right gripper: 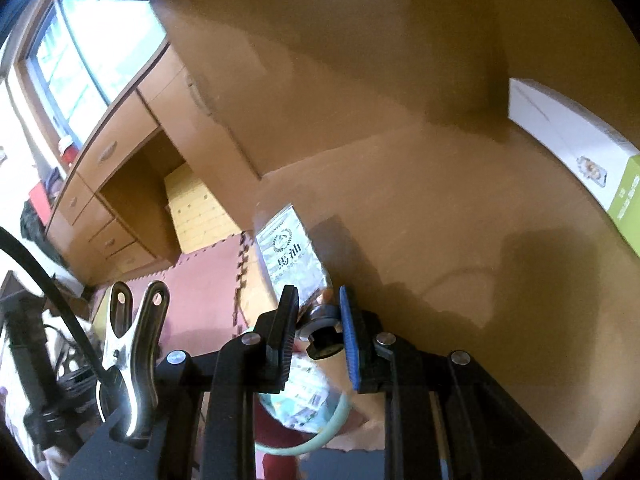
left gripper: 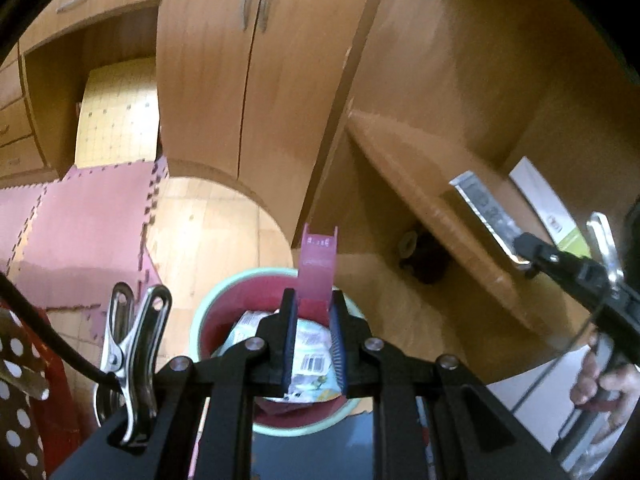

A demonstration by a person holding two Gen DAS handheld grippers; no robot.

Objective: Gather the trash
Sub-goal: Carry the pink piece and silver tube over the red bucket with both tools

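Bin (left gripper: 200, 320) sits on the wood floor below the left gripper (left gripper: 314, 300), pale green rim, red inside, with crumpled printed wrappers (left gripper: 312, 354) lying in it (a barcode shows on one). Left gripper: jaws narrow, pinching a flat pink plastic piece (left gripper: 318, 256) that stands upright between the pads and rises above the fingertips; it hangs over the bin's far rim. Pads are blue-faced, 2 in number, both pressing the pink piece.

Right gripper (right gripper: 318, 300): jaws also narrow, closed on a bottle (right gripper: 290, 252) near its neck. The bottle carries a silvery label with dark characters and has a dark cap (right gripper: 324, 346) pointing back toward the camera; its body juts forward past the fingertips. Below it in the right wrist view, part of the same bin rim (right gripper: 340, 420) and wrappers (right gripper: 304, 396) are visible, so the bottle is above the bin's edge region, not in it.

Surroundings: wooden desk (left gripper: 460, 216) to the right, a white-and-green box (right gripper: 580, 152) on it, wardrobe doors (left gripper: 240, 80) ahead, pink foam mat tiles (left gripper: 80, 216) on the floor. From the left wrist view the right gripper and the hand (left gripper: 600, 380) holding it appear at far right.
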